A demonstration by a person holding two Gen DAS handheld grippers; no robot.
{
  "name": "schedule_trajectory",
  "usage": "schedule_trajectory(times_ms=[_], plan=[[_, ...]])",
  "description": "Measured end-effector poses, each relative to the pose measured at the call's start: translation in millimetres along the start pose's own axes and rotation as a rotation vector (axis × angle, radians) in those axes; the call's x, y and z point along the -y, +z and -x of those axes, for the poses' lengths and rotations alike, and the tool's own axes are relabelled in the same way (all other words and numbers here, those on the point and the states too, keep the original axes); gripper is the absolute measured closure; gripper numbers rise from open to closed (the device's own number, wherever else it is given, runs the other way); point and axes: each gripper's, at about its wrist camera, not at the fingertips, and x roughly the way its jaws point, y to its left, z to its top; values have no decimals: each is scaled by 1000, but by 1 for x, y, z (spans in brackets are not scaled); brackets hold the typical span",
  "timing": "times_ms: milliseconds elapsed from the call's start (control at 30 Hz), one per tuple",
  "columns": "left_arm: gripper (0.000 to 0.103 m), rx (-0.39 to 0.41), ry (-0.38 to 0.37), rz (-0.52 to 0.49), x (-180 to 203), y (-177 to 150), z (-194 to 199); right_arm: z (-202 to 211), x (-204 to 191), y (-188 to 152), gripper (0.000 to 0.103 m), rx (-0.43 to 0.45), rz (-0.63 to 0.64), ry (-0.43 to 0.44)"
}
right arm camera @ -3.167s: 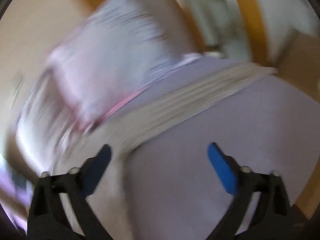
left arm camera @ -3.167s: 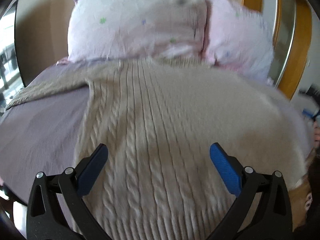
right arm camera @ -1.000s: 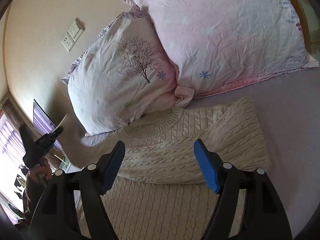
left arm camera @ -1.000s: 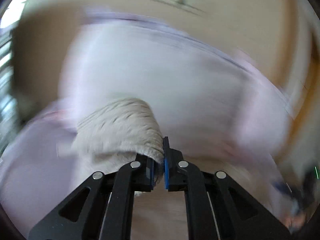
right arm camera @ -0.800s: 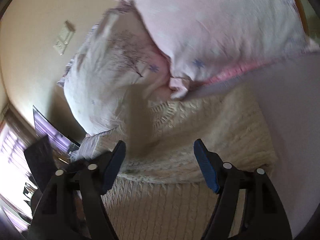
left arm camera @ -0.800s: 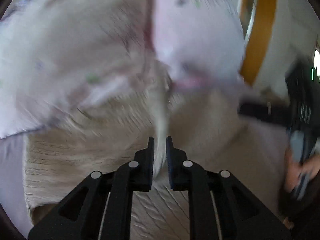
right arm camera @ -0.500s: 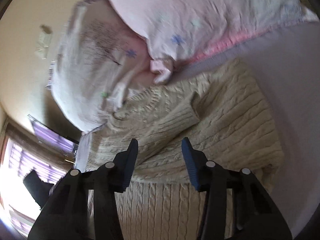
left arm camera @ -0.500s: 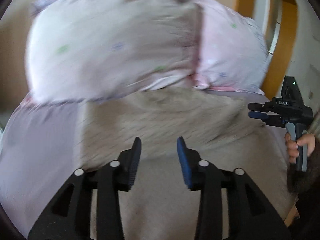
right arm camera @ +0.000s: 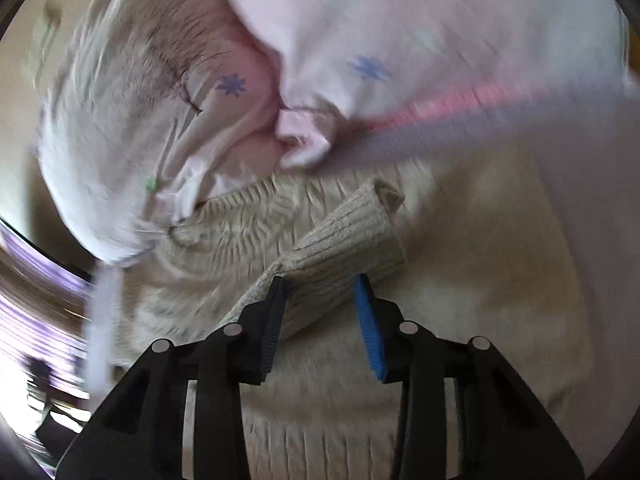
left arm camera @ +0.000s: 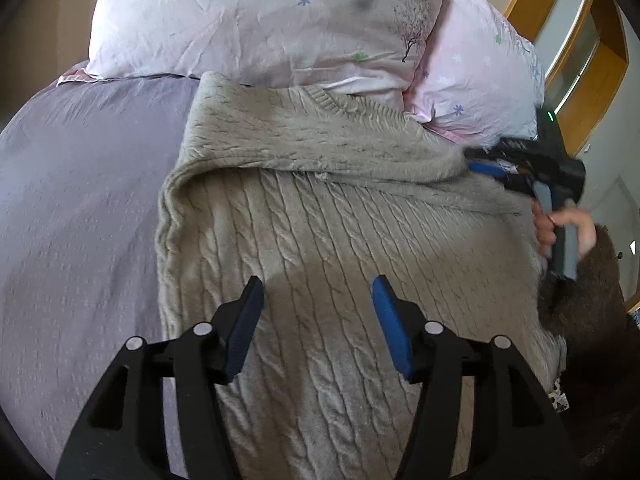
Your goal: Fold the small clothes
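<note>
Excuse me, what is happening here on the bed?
A person with a gripper in each hand is folding a cream cable-knit sweater on the bed, below two pillows. One sleeve lies across the chest. The right gripper, open, straddles its cuff; the left gripper hovers open.

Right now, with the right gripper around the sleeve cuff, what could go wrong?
The right gripper is open around the sleeve cuff, so it may also pinch the sweater layer beneath. Pulling could undo the sleeve folded across the chest. The pillows touch the collar and may snag it.
</note>
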Motion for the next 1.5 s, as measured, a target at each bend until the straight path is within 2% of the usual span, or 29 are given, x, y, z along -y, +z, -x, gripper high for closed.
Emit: schedule_trajectory(times_ms=[33,100,167,233,367,400,433,500,533,633,767,833,900,933,1000,1067,1100,1133,1233,1367,1467,1500], plan=[[41,4,0,-6,2,0,0,-12,-16,5,64,-20,79,-65],[40,6,-1,-10,3,-2,-1,-25,-22,7,63,-40,102,-108],[39,9,-8,-10,2,-2,-1,-21,-17,7,62,-36,64,-90],[37,13,-19,-10,1,-3,-3,-14,-4,6,53,-31,10,-65],[34,19,-30,-12,1,-2,-5,-13,23,7,53,-36,-110,16],[34,20,-32,-12,2,-2,-5,-14,24,10,60,-26,-122,39],[34,21,-33,-11,1,-3,-5,-14,26,10,76,-21,-130,71],[34,23,-37,-4,0,-3,-4,-15,32,10,88,-6,-158,118],[34,24,-39,-1,0,-4,-4,-13,35,10,91,14,-158,127],[34,28,-42,7,0,-5,-3,9,30,9,92,105,-114,137],[34,45,-49,23,-2,-8,3,68,32,-14,92,197,-69,158],[34,61,-58,36,-4,-10,10,87,40,-34,92,203,-82,142],[34,89,-75,63,-10,-16,23,91,52,-57,92,163,-104,90],[34,95,-78,72,-13,-17,27,88,58,-67,91,117,-118,76],[34,110,-74,99,-20,-25,42,91,70,-81,89,83,-149,85],[34,112,-67,124,-29,-36,55,110,85,-97,74,101,-174,86],[34,110,-67,137,-33,-42,61,124,94,-108,53,122,-182,98],[34,106,-73,155,-38,-51,68,132,99,-117,44,134,-183,106],[34,91,-92,193,-46,-70,78,149,113,-149,44,127,-179,128],[35,80,-124,216,-48,-95,88,157,128,-189,47,57,-184,141],[36,58,-126,188,-38,-103,91,165,129,-205,52,44,-166,197],[37,51,-123,177,-34,-105,91,166,128,-210,57,29,-164,234]])
